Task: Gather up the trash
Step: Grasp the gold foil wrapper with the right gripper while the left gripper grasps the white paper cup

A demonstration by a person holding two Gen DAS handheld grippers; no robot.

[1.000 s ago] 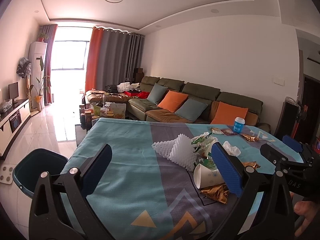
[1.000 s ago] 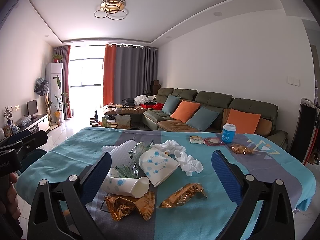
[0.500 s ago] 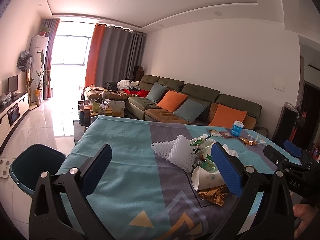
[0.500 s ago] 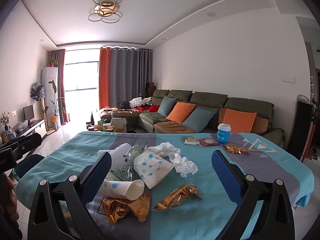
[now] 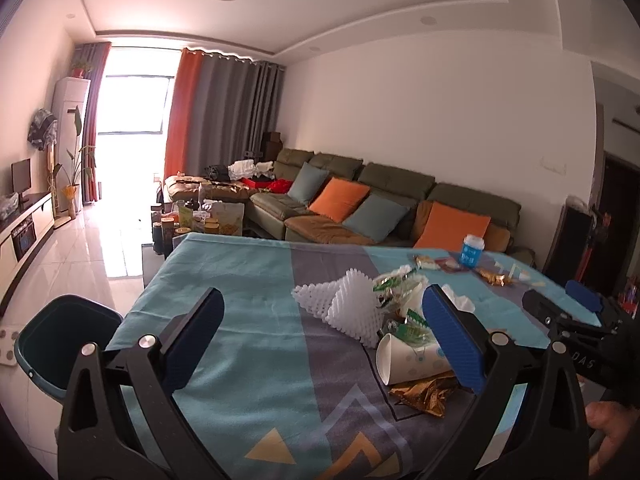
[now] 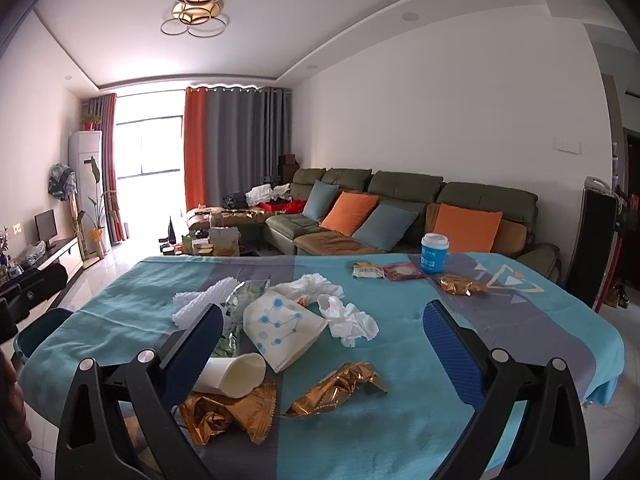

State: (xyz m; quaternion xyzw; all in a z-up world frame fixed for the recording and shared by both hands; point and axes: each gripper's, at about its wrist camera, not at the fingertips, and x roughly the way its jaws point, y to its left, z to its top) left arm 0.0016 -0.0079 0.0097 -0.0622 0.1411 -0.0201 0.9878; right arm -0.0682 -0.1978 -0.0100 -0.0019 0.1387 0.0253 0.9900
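Both claws spread wide over the littered table, nothing in either.

Left gripper [image 5: 320, 340] hangs with jaws fully apart and empty above the teal cloth [image 5: 248, 280], the bin [image 5: 60, 340] down at its left on the floor. Ahead to its right sits the heap: white foam net [image 5: 352, 308], green wrappers [image 5: 400, 284], a tipped paper cup [image 5: 408, 360] and a gold wrapper [image 5: 424, 394] right by its right finger (touching or not, can't tell). Right gripper [image 6: 320, 340] gapes just as wide, holding nothing; between its fingers lie the flattened cup [image 6: 280, 328], tissue [image 6: 348, 320] and another gold wrapper [image 6: 336, 390]. The blue tub [image 6: 434, 252] stands well back. Since a second ago, both claws have stayed open and the trash hasn't budged; both views have only drifted slightly.
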